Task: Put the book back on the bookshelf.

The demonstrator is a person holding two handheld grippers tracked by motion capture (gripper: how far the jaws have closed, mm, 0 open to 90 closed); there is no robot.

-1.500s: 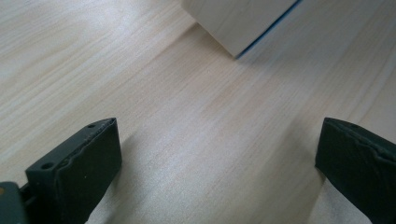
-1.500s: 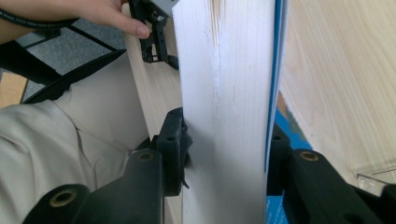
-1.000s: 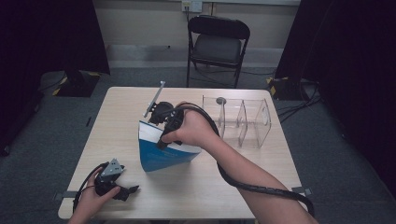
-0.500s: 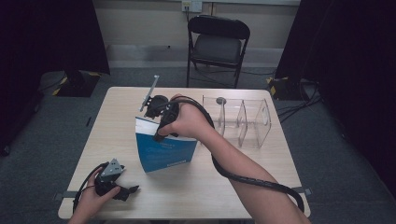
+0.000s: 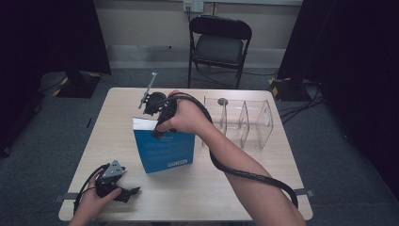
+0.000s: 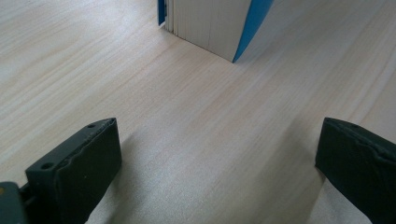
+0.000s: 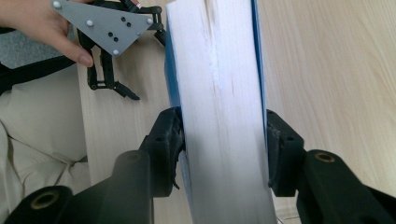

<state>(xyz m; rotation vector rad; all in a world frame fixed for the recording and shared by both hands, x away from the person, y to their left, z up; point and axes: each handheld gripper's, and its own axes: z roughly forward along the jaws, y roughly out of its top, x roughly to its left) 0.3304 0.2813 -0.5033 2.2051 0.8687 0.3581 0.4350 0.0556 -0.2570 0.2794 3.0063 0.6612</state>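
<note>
Right claw (image 7: 219, 140) clamped, left claw (image 6: 217, 161) agape

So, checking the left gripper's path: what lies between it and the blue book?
Bare tabletop between left gripper and blue book, in the left gripper view.

Recording studio, black curtains (image 5: 42, 37), folding chair (image 5: 220, 44)

- book (image 5: 164, 149): blue cover, white page edges, small white print too blurred to read;
- table (image 5: 244, 183): pale wood grain;
- organiser (image 5: 247, 122): clear;
- chair (image 5: 219, 42): black
</note>
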